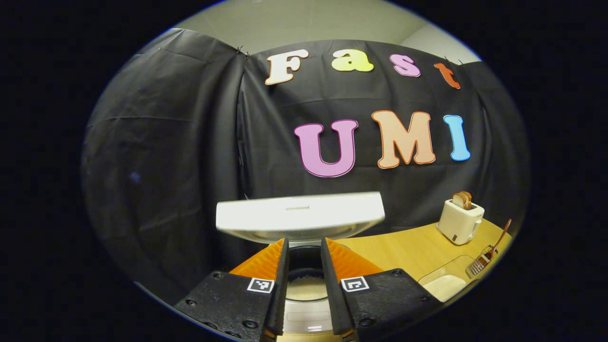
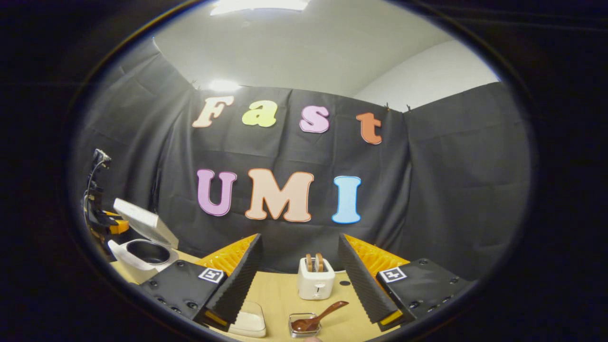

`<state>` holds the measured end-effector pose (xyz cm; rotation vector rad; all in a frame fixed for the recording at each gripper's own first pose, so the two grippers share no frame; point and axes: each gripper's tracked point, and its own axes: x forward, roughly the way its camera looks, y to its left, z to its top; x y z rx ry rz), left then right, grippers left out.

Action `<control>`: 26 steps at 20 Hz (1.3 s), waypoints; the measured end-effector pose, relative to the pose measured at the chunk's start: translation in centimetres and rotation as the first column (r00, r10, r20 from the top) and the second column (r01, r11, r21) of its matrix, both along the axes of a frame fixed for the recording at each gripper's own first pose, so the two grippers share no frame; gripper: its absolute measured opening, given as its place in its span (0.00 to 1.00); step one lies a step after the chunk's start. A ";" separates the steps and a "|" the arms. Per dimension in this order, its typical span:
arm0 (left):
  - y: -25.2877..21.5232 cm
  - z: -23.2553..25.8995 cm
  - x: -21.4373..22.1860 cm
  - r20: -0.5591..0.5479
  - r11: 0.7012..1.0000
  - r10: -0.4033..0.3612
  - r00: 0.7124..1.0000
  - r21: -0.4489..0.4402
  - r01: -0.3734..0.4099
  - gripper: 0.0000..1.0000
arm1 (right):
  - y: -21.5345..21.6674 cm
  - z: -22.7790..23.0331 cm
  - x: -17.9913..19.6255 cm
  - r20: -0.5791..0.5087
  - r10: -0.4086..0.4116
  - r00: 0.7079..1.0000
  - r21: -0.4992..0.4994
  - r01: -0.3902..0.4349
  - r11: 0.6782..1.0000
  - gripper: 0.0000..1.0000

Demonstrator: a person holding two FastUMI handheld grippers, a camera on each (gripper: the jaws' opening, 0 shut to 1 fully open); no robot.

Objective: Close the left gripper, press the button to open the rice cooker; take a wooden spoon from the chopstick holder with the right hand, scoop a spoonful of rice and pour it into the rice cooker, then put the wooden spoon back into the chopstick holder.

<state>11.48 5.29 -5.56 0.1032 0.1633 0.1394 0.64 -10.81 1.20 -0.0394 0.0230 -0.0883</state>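
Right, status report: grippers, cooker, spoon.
Left gripper nearly closed, empty, at the rice cooker; lid up. Right gripper open, empty. Wooden spoon untouched in its holder, toaster just behind.

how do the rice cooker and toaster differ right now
The rice cooker stands at the table's left with its lid raised and its dark pot exposed; the toaster sits mid-table. The toaster is boxy and holds two bread slices; the cooker is rounded. Both are white.
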 end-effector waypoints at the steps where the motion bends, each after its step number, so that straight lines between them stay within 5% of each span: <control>1: -0.1 0.5 -0.2 0.013 1.000 -0.001 1.000 0.006 0.001 0.41 | -0.1 -0.2 0.1 0.000 0.003 1.000 0.000 -0.003 1.000 1.00; 5: -1.5 2.8 -1.0 0.065 0.999 -0.030 0.997 0.025 0.028 0.84 | -0.7 -0.8 0.7 -0.011 0.012 1.000 0.003 -0.012 1.000 1.00; 7: -2.5 3.8 -1.7 0.083 0.999 -0.037 0.996 0.023 0.035 0.95 | -1.2 -1.3 1.2 -0.021 0.011 1.000 0.003 -0.011 1.000 1.00; 17: -7.9 6.2 -5.4 0.137 0.995 -0.096 0.986 -0.004 0.098 1.00 | -5.4 -7.3 5.0 -0.125 -0.012 0.992 -0.009 0.011 1.000 1.00; 26: -8.0 7.2 -7.2 0.144 0.998 -0.063 0.988 -0.014 0.066 0.96 | -7.7 -16.0 8.2 -0.282 -0.014 0.959 -0.004 0.013 1.000 1.00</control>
